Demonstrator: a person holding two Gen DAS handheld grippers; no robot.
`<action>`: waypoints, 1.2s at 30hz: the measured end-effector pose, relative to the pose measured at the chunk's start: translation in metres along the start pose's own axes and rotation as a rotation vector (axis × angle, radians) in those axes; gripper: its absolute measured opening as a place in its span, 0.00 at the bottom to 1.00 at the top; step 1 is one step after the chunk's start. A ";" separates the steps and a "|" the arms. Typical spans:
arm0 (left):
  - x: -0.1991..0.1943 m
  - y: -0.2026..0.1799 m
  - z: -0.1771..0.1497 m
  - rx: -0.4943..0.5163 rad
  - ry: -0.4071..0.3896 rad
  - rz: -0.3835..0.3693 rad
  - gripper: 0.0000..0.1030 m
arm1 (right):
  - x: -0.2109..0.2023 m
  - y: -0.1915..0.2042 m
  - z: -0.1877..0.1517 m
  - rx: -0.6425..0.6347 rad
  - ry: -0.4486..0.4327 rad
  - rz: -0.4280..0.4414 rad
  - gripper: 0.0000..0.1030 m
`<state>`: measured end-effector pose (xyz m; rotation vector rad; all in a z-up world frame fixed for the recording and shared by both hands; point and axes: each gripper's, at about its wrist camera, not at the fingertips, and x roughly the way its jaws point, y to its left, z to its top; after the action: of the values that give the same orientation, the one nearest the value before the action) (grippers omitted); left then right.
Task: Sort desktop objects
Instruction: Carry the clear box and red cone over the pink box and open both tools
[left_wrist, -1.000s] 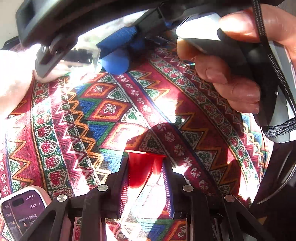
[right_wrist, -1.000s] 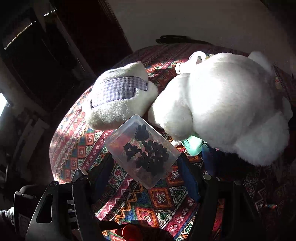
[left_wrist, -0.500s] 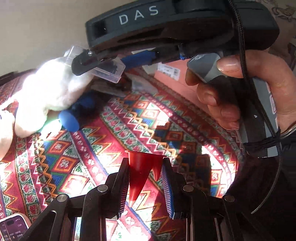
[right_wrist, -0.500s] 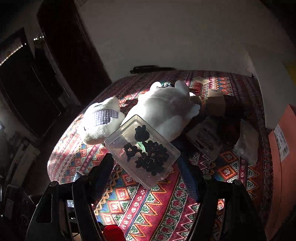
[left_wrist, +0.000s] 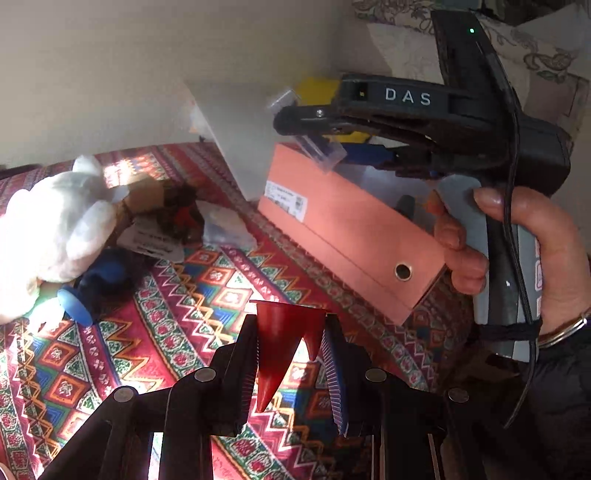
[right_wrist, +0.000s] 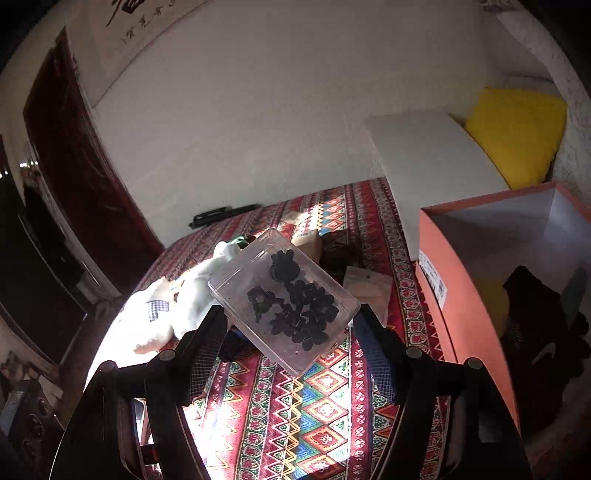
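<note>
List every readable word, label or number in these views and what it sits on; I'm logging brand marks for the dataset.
"DAS": white letters on the right gripper body, seen from the left wrist.
White label on the orange box: print and code too small to read in either view.
Wall scroll: dark brush characters, cut off, unreadable.
Tag beside the plush toy: blurred.
Grey handle in the hand: red marks, cut off, unreadable.

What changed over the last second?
The right gripper lifted the clear box of black clips up off the cloth and away from the white plush toy, toward the open orange box. Nothing was released or newly grasped: the left gripper still clamps the red funnel, and the toy stays on the patterned cloth.
</note>
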<state>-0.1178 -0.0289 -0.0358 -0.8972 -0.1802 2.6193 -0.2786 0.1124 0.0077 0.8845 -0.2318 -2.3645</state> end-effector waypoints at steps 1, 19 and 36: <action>0.002 -0.004 0.004 -0.001 -0.007 -0.006 0.26 | -0.005 -0.005 0.002 0.008 -0.013 -0.010 0.71; 0.056 -0.110 0.082 0.058 -0.073 -0.169 0.26 | -0.097 -0.121 0.006 0.184 -0.172 -0.141 0.71; 0.148 -0.130 0.168 -0.013 -0.045 -0.241 0.26 | -0.102 -0.215 0.002 0.359 -0.187 -0.221 0.72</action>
<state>-0.2910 0.1468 0.0434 -0.7691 -0.2980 2.4183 -0.3204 0.3460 -0.0116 0.8864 -0.6834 -2.6640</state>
